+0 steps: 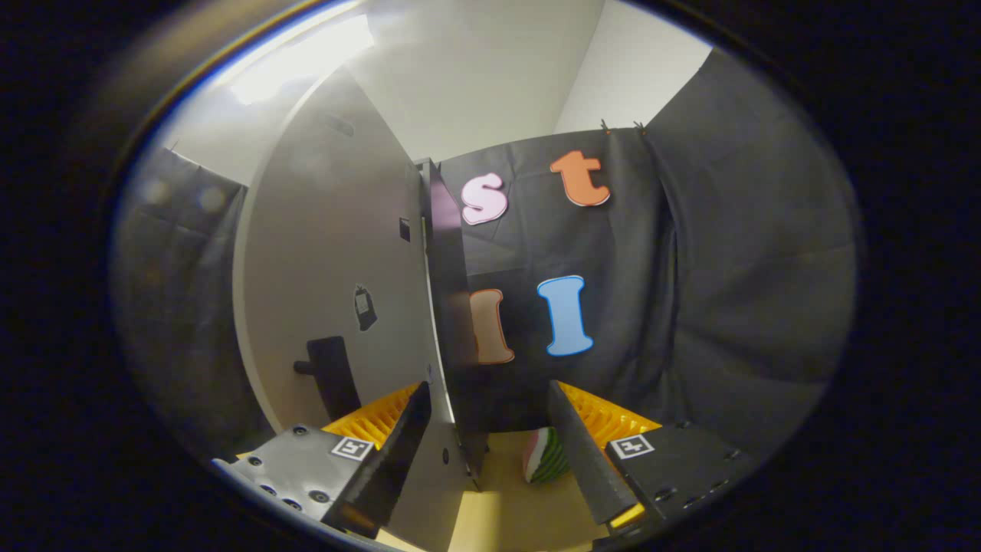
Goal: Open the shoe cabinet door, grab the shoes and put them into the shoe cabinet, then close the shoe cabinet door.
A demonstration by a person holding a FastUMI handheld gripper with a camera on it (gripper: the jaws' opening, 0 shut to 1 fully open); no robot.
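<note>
Gripper (490, 452): jaws spread wide; the door's free edge stands in the gap, nearer the left finger (383, 460); contact cannot be told.
Cabinet door (337, 291): pale panel, swung open, blocks from 9 to 12 o'clock ahead of the jaws.
Door handle (331, 376): dark bar jutting from the door face at 10 o'clock, just beyond the left finger.
Dark cabinet side (452, 307): upright edge at 12 o'clock, just beside the door.
Striped object (546, 456): on the yellowish floor (513, 506) at 1 o'clock, just inside the right finger (586, 452).
Free room: open floor between door edge and right finger.
</note>
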